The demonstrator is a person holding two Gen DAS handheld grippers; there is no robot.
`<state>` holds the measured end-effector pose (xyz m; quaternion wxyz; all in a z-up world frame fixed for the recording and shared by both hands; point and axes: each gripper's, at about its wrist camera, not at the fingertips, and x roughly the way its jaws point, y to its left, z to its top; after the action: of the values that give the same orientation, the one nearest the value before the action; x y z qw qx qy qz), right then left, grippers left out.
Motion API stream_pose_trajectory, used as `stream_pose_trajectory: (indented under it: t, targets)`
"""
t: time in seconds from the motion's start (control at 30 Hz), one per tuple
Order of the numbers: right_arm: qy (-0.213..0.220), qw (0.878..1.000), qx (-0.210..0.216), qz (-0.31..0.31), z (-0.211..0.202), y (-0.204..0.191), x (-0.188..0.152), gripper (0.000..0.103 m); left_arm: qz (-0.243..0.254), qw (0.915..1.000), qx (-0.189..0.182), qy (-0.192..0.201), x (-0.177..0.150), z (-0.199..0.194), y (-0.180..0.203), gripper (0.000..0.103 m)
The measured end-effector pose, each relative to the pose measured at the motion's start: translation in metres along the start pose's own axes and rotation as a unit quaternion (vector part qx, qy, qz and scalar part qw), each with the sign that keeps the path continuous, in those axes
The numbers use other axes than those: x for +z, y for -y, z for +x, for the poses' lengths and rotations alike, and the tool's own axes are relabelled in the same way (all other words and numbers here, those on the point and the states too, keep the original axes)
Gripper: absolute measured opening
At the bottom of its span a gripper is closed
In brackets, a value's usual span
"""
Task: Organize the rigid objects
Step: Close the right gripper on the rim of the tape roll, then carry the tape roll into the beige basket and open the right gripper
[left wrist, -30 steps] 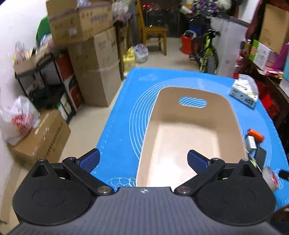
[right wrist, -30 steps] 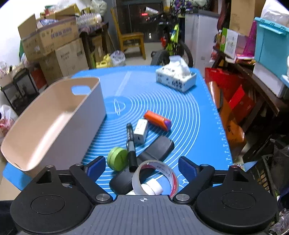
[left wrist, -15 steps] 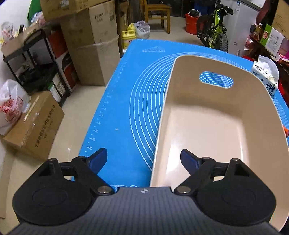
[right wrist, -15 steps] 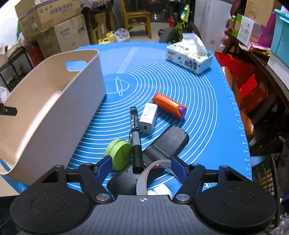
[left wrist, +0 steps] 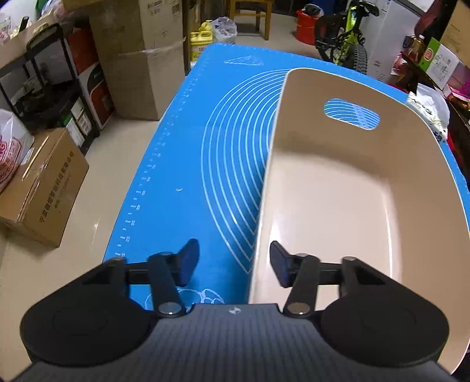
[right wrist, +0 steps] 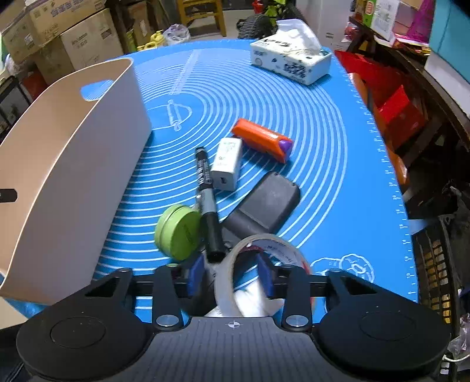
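While its jaws have just been closing, the left gripper [left wrist: 232, 261] straddles the beige bin's [left wrist: 332, 199] wall without touching. The right gripper [right wrist: 232, 274], also closing, straddles the tape roll's [right wrist: 235, 264] band; contact is unclear.

A pale glossy floor [left wrist: 97, 188] is seen at the left of the left wrist view, with lamp light reflected on it. Stacked cardboard boxes [left wrist: 141, 58] are set at the upper left, beside a black metal shelf [left wrist: 44, 97]. A flat carton [left wrist: 44, 188] is laid on the floor at the left edge. A wooden chair [left wrist: 249, 14] is placed at the top centre, and a green bicycle [left wrist: 346, 38] is parked at the upper right. Red boxes [right wrist: 393, 108] are stored at the right of the right wrist view.
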<state>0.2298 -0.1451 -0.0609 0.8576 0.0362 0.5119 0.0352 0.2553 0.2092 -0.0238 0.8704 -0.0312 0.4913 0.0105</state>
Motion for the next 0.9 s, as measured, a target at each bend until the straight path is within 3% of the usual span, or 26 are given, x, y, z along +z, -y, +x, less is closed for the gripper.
stream_pose_trajectory:
  t: [0.1,0.17,0.2,0.27,0.63,0.9]
  targets:
    - [-0.008,1.0,-0.004,-0.005,0.004,-0.004,-0.001,0.039,-0.002,0.9999,-0.007,-0.007,-0.001,0.0,-0.002,0.026]
    - [-0.007,1.0,0.001,-0.001,0.004,-0.004,-0.002,0.036,-0.01,0.9996,-0.024,-0.007,-0.002,0.0,-0.004,0.018]
    - [-0.005,1.0,0.004,-0.001,0.003,-0.005,-0.002,0.026,-0.011,0.9996,-0.027,-0.006,-0.002,-0.001,-0.003,0.013]
    - [-0.004,1.0,0.001,-0.002,0.003,-0.005,-0.002,0.023,-0.009,0.9992,-0.039,-0.006,-0.003,-0.001,-0.002,0.005]
    - [0.04,0.999,-0.005,0.034,-0.013,0.005,0.001,0.021,-0.005,0.9995,-0.029,-0.008,-0.004,0.0,0.002,0.005]
    - [0.135,0.99,-0.001,0.031,-0.057,-0.007,0.031,0.021,-0.007,0.9995,-0.028,-0.01,-0.004,0.001,0.001,0.005]
